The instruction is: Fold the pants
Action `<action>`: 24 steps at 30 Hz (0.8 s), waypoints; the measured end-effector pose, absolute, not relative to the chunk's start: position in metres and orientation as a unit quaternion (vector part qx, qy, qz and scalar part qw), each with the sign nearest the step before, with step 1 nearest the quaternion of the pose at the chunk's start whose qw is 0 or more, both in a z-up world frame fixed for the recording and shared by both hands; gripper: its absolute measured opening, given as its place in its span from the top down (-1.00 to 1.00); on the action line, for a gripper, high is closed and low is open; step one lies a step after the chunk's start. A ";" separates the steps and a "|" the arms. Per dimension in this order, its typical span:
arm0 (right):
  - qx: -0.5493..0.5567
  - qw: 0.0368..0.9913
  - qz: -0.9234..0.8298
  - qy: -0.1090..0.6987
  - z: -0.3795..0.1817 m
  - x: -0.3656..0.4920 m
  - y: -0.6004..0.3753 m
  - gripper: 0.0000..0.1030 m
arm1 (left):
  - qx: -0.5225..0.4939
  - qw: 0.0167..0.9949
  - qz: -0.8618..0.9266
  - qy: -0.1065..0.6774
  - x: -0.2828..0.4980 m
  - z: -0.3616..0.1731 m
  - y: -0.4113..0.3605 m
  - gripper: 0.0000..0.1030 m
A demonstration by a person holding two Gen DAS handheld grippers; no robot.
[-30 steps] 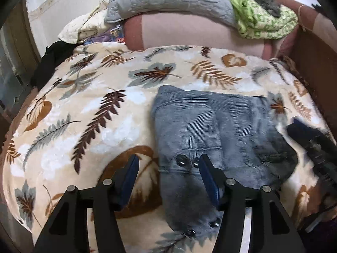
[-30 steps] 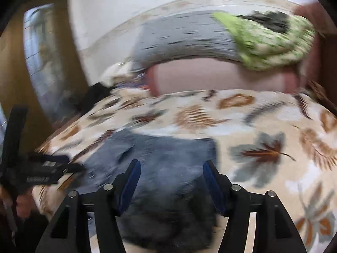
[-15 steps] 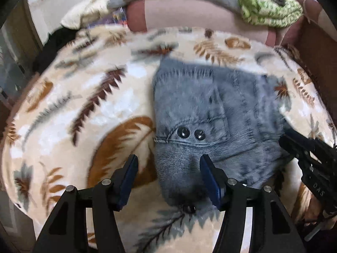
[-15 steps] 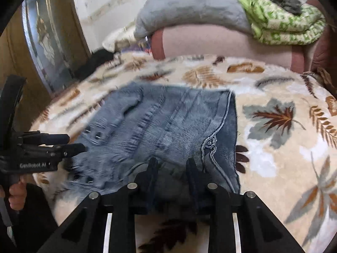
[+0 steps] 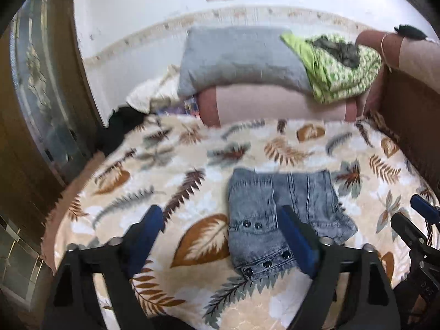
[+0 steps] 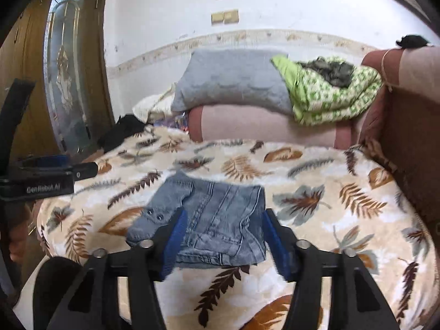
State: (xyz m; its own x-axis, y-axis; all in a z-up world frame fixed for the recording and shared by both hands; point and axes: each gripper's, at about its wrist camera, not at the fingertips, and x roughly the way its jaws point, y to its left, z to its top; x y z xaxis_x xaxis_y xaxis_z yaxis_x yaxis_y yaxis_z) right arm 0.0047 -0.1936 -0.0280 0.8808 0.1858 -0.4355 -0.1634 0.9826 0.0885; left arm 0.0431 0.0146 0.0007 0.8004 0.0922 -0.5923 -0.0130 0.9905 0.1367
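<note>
The grey-blue denim pants (image 5: pixel 277 220) lie folded into a compact stack on the leaf-print blanket (image 5: pixel 170 181), near the bed's front edge. They also show in the right wrist view (image 6: pixel 217 220). My left gripper (image 5: pixel 220 220) is open and empty, held above the front left of the stack. My right gripper (image 6: pixel 224 220) is open and empty, held above the stack's near edge. The right gripper shows at the right edge of the left wrist view (image 5: pixel 420 225). The left gripper shows at the left of the right wrist view (image 6: pixel 49 176).
A grey pillow (image 5: pixel 236 57) and a green patterned blanket (image 5: pixel 341 68) rest on a pink bolster (image 5: pixel 277 104) at the head of the bed. A dark garment (image 5: pixel 121 129) lies at the back left. A wooden door (image 6: pixel 66 77) stands left, a brown bed frame (image 6: pixel 407 143) right.
The right gripper has opened from nearly shut and let go of the pants. Both grippers have pulled back and up from the folded stack, which now lies smaller in view.
</note>
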 end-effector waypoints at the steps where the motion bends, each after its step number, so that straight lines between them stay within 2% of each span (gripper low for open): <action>1: 0.023 0.971 0.087 0.221 -0.021 0.000 -0.192 -0.28 | 0.064 0.950 0.029 0.305 0.037 0.006 0.013 -0.71; 4: 0.019 0.973 0.079 0.216 -0.007 -0.010 -0.188 -0.30 | 0.068 0.957 0.036 0.278 0.022 0.022 0.014 -0.71; 7: 0.028 0.974 0.079 0.212 0.002 -0.017 -0.187 -0.30 | 0.068 0.961 0.041 0.265 0.014 0.030 0.014 -0.83; 10: 0.032 0.975 0.074 0.206 0.009 -0.022 -0.187 -0.30 | 0.069 0.964 0.049 0.251 0.006 0.035 0.014 -0.85; 24: 0.043 0.968 0.058 0.238 0.009 -0.017 -0.182 -0.32 | 0.061 0.962 0.039 0.264 0.008 0.030 0.020 -0.85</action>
